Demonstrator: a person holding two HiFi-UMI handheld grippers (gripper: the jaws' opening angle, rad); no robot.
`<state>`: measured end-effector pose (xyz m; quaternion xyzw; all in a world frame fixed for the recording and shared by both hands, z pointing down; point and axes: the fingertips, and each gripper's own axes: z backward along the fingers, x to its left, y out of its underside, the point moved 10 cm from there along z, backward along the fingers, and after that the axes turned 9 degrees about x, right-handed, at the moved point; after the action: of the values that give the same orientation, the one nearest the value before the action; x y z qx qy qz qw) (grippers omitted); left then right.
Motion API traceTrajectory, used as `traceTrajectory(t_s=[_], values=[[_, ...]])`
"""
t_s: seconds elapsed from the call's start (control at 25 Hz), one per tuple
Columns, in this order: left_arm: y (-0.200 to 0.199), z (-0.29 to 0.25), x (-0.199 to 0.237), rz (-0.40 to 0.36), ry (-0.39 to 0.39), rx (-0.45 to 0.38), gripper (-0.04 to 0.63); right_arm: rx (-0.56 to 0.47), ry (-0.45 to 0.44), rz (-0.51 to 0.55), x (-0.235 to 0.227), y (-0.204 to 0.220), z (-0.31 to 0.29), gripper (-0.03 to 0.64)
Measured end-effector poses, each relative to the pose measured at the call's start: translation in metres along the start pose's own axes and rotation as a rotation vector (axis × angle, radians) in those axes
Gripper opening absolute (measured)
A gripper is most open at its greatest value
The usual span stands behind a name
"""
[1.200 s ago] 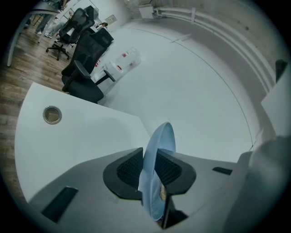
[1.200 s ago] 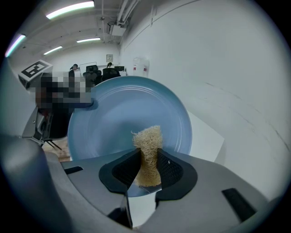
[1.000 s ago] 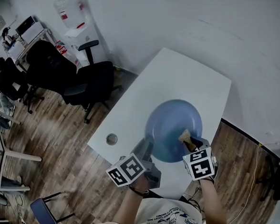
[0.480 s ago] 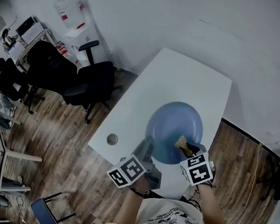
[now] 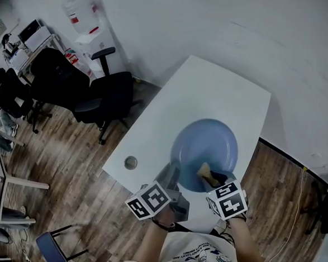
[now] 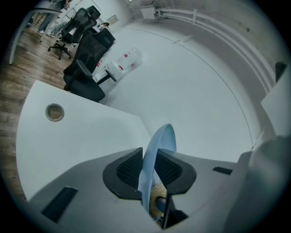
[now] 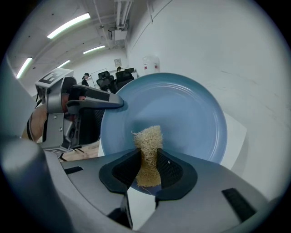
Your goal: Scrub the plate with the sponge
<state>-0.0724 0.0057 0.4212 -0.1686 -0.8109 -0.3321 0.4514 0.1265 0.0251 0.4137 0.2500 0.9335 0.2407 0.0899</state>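
Observation:
A blue plate [image 5: 207,147] lies on the white table [image 5: 206,91], tilted up at its near left rim. My left gripper [image 5: 172,174] is shut on that rim; in the left gripper view the plate's edge [image 6: 157,150] stands between the pads. My right gripper [image 5: 211,178] is shut on a tan fibrous sponge [image 5: 204,170], which rests on the plate's near inner face. In the right gripper view the sponge [image 7: 148,148] sticks up from the jaws against the plate [image 7: 182,113]. The left gripper [image 7: 68,113] shows at that view's left.
A round metal grommet [image 5: 131,163] sits in the table near its left corner, also in the left gripper view as the grommet [image 6: 54,112]. Black office chairs [image 5: 103,95] stand on the wood floor to the left. A white wall runs behind the table.
My right gripper and the sponge have slid left and toward me across the plate, from its right side to its near middle. The left gripper holds still.

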Motion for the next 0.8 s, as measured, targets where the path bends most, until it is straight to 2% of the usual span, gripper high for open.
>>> traceTrajectory(t_s=[0.8], values=[[0.005, -0.002, -0.002, 0.0, 0.002, 0.007, 0.074, -0.015, -0.079, 0.066, 0.029, -0.013, -0.001, 0.109]])
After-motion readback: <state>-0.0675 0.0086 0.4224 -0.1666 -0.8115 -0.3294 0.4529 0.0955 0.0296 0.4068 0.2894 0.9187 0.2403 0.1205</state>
